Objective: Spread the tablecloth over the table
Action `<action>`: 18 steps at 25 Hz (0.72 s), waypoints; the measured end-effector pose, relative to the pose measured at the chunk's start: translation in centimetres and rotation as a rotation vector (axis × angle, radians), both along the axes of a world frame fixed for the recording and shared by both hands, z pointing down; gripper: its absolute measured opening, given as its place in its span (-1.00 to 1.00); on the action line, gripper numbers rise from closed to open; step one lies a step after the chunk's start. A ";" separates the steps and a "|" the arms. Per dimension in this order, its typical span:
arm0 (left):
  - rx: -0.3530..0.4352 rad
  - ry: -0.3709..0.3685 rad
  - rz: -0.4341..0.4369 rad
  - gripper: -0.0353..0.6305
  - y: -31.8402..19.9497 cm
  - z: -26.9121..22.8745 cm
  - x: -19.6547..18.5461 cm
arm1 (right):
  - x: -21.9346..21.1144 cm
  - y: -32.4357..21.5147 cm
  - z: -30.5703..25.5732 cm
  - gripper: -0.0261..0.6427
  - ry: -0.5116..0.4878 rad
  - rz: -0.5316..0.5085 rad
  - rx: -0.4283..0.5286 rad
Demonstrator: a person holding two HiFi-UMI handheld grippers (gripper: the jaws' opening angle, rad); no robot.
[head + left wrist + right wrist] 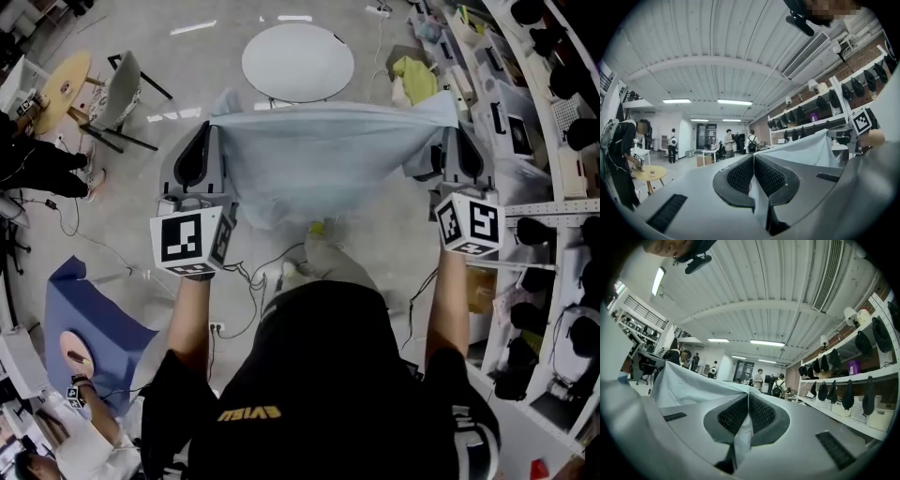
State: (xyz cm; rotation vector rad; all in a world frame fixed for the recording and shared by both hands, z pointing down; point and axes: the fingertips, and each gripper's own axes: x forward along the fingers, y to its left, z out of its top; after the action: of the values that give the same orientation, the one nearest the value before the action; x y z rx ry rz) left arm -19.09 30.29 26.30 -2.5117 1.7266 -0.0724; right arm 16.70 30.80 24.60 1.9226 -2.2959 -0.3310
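Note:
A pale blue tablecloth (323, 155) hangs stretched in the air between my two grippers, its lower part drooping toward the floor. My left gripper (217, 122) is shut on the cloth's left corner, and the fabric shows pinched between its pads (753, 176). My right gripper (448, 108) is shut on the right corner, with a strip of cloth (743, 437) squeezed between its jaws. Both grippers point level. The round white table (297, 62) stands ahead, just beyond the held cloth. In the left gripper view the cloth (806, 150) runs off to the right.
A small yellow round table (62, 86) and a chair (122, 94) stand at the left. Shelves (553, 141) with dark gear line the right wall. Cables (253, 277) lie on the floor near my feet. Several people stand far off (727, 143). A blue cloth (89, 323) lies lower left.

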 end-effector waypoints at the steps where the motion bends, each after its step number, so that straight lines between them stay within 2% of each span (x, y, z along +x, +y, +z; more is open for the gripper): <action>1: -0.004 0.009 -0.001 -0.83 -0.9 -0.1 0.2 | 0.1 -0.9 -0.1 -0.90 0.008 -0.001 0.003; 3: -0.003 0.020 -0.001 -0.83 -3.1 -0.5 0.4 | 0.4 -3.1 -0.2 -0.90 0.018 -0.002 0.011; 6: 0.010 -0.013 -0.012 -0.83 -6.8 -1.1 0.6 | 0.7 -6.9 -0.3 -0.90 0.022 -0.010 0.011; 10: -0.014 -0.015 -0.065 -0.83 -12.5 -1.7 2.0 | 2.0 -12.4 -0.9 -0.90 0.049 -0.030 0.010; 13: 0.002 -0.022 -0.109 -0.83 -16.5 -2.7 3.3 | 3.3 -16.1 -1.7 -0.90 0.068 -0.045 0.022; 18: 0.030 -0.032 -0.140 -0.83 -21.4 -4.6 4.8 | 4.8 -22.0 -3.6 -0.90 0.027 -0.066 0.045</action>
State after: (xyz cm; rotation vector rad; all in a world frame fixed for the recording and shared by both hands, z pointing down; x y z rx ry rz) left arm -14.25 8.89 21.74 -2.3527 1.8746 -0.0960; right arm 21.50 8.84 21.04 1.8536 -2.3577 -0.4170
